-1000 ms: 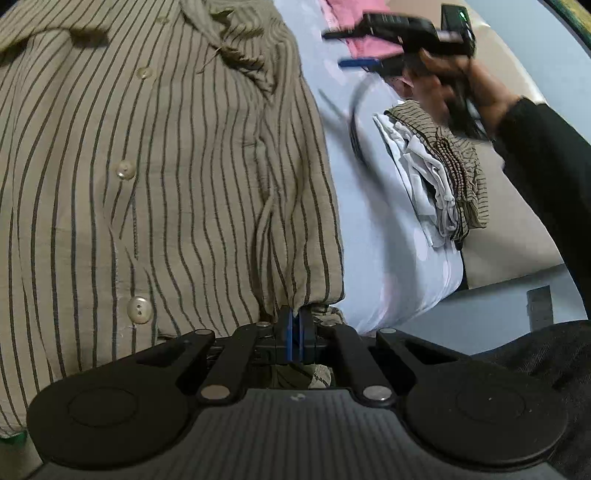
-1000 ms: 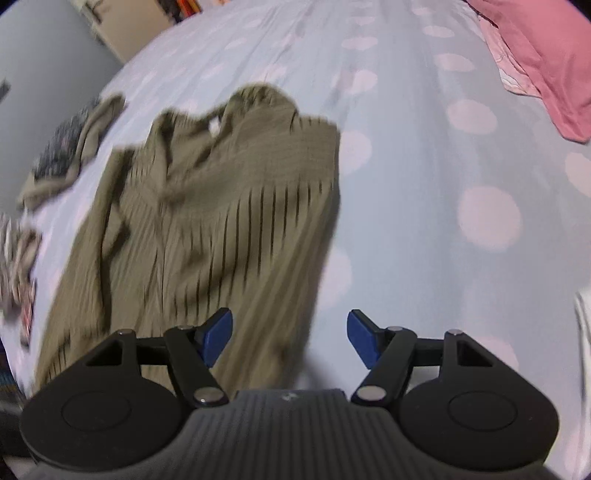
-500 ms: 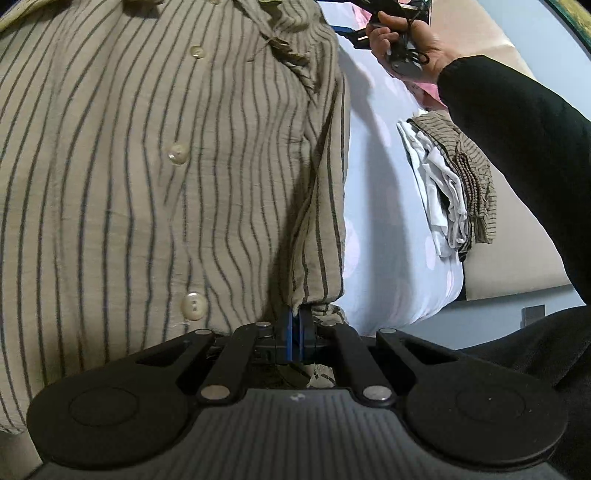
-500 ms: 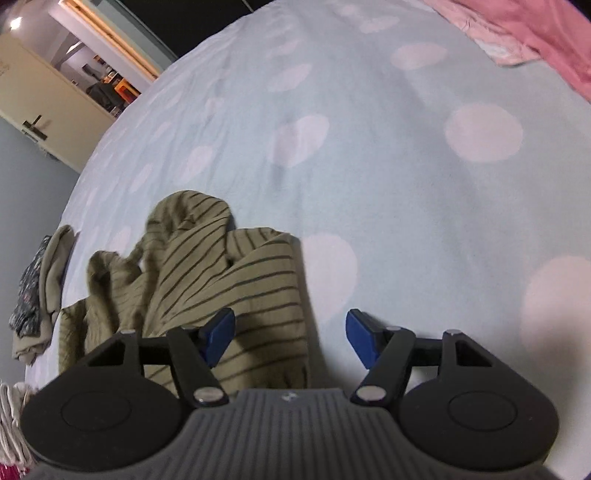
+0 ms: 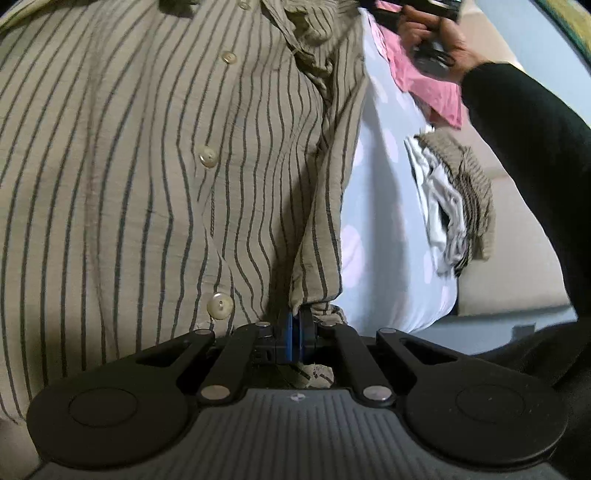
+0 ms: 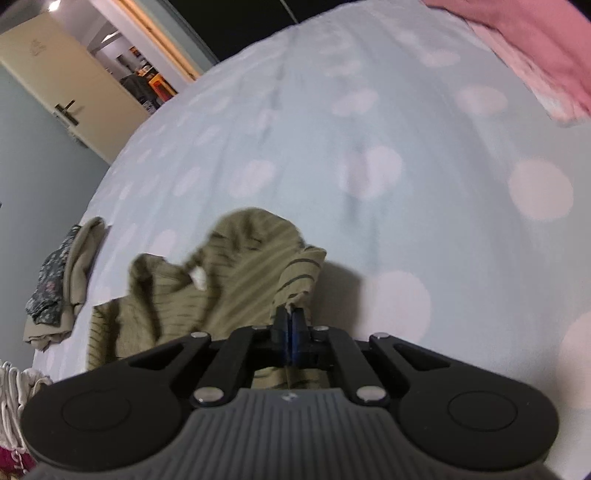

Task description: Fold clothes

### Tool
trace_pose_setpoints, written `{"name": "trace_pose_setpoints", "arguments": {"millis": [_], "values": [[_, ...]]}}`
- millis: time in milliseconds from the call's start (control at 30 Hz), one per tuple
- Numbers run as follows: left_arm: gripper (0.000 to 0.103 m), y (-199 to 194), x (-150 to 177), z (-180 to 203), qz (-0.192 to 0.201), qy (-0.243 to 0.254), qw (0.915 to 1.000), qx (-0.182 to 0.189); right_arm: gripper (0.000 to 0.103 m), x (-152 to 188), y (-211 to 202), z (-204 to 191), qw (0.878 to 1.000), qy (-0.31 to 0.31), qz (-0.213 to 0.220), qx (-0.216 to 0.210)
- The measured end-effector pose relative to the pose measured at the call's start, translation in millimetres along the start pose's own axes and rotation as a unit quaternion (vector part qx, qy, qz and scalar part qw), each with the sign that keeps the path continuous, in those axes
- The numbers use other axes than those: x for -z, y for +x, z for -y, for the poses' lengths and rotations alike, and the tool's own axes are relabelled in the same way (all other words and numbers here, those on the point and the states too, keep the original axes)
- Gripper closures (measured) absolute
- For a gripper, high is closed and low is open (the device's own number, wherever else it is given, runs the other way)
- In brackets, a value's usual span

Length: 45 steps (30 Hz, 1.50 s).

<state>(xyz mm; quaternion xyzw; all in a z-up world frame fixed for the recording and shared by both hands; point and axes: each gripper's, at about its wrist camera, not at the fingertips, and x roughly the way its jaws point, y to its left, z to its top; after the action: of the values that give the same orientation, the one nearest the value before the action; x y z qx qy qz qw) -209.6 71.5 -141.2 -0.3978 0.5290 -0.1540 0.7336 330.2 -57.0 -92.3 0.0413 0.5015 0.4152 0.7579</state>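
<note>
Left gripper (image 5: 295, 325): blue pads pressed together on the lower edge of the striped shirt (image 5: 155, 177), which lies spread on the dotted bedsheet (image 5: 384, 221), buttons facing up. Right gripper (image 6: 290, 325): jaws closed, pinching a bunched fold of the same shirt (image 6: 229, 280) near its upper end. Folded clothes (image 5: 458, 199) sit at the sheet's right edge; a pink pillow (image 6: 524, 48) lies well apart.

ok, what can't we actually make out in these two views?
- Left wrist view: striped shirt fills the frame; its collar and left side run off the edges.
- Left wrist view: right gripper is cut off by the top edge, jaws unseen.
- Right wrist view: motion blur smears the shirt's stripes; which part is pinched is unclear.
- Right wrist view: clothes pile is too small to identify.
</note>
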Motion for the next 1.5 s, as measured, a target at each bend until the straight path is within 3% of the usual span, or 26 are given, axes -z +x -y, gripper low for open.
{"name": "trace_pose_setpoints", "arguments": {"millis": [333,667,900,1100,1433,1500], "values": [[0.102,-52,9,-16,0.048,-0.042,0.9979,0.015,0.101,-20,-24,-107,0.998,-0.069,-0.004,0.011],[0.102,-122,34,-65,0.115,-0.114,0.9868,0.003,0.100,-7,26,-234,0.991,-0.131,-0.031,0.004],[0.102,-167,44,-88,0.164,-0.143,0.9760,0.001,0.100,8,69,-303,0.985,-0.162,-0.052,-0.006],[0.102,-188,45,-122,0.188,-0.182,0.9648,-0.025,0.100,22,103,-338,0.979,-0.189,-0.070,0.010],[0.102,-195,56,-163,0.158,-0.214,0.9584,-0.104,0.100,53,158,-364,0.975,-0.200,-0.086,0.043],[0.101,-198,56,-160,0.160,-0.207,0.9579,-0.118,0.096,59,167,-365,0.974,-0.202,-0.086,0.055]]}}
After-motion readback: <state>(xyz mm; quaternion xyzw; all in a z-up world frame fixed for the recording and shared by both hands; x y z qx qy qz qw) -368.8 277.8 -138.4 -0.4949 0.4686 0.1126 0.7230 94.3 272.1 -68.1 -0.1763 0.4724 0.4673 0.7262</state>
